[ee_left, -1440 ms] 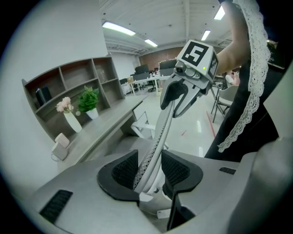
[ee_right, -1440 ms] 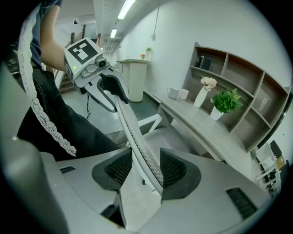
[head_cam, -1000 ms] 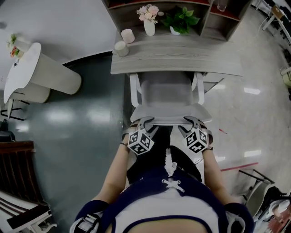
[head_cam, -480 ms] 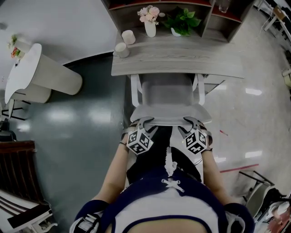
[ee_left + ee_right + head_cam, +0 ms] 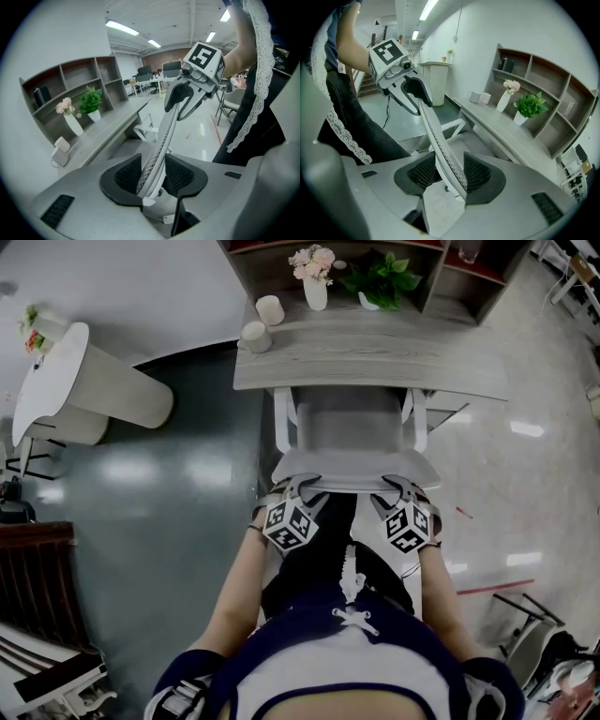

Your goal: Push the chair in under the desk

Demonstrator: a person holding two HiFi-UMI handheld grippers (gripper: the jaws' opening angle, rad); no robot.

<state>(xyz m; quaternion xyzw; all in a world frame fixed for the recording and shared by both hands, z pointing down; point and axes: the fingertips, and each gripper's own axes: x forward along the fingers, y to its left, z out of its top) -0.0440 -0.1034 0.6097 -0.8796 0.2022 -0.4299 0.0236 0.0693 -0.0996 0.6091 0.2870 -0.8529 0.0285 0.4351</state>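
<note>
Chair (image 5: 349,430), pale grey, mesh-backed, has left gripper (image 5: 301,491) and right gripper (image 5: 397,491) jaws clamped on its backrest.

Totals one chair (image 5: 352,442) and one table (image 5: 375,357). Adds two grippers, the left gripper (image 5: 298,488) and the right gripper (image 5: 398,488), with two marker cubes (image 5: 289,526) (image 5: 408,528). On the table, comes to one flower vase (image 5: 315,292), one potted plant (image 5: 380,277) and two pale cylinders (image 5: 270,309) (image 5: 254,336). Includes one shelf unit (image 5: 448,304) and one white round stand (image 5: 112,390).
</note>
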